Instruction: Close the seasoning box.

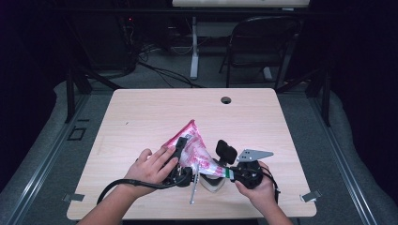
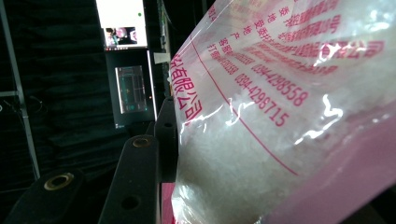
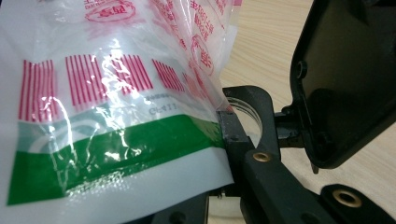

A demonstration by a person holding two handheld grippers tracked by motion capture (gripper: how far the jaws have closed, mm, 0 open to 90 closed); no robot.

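Note:
A clear plastic bag (image 1: 192, 151) with pink print and white grains inside hangs tilted over the front middle of the wooden table (image 1: 141, 112), held between my two grippers. My left gripper (image 1: 184, 146) is shut on the bag's body; in the left gripper view the bag (image 2: 280, 116) presses against one black jaw, and the other jaw is hidden behind it. My right gripper (image 1: 228, 170) is shut on the bag's lower end. In the right gripper view its jaws (image 3: 226, 128) pinch the edge of the bag (image 3: 116, 116) by the green band.
A white dish-like object (image 1: 212, 183) sits on the table under the bag, with a metal utensil (image 1: 193, 190) beside it near the front edge. A cable hole (image 1: 226, 100) is at the table's back. A folding chair (image 1: 263, 42) stands beyond the table.

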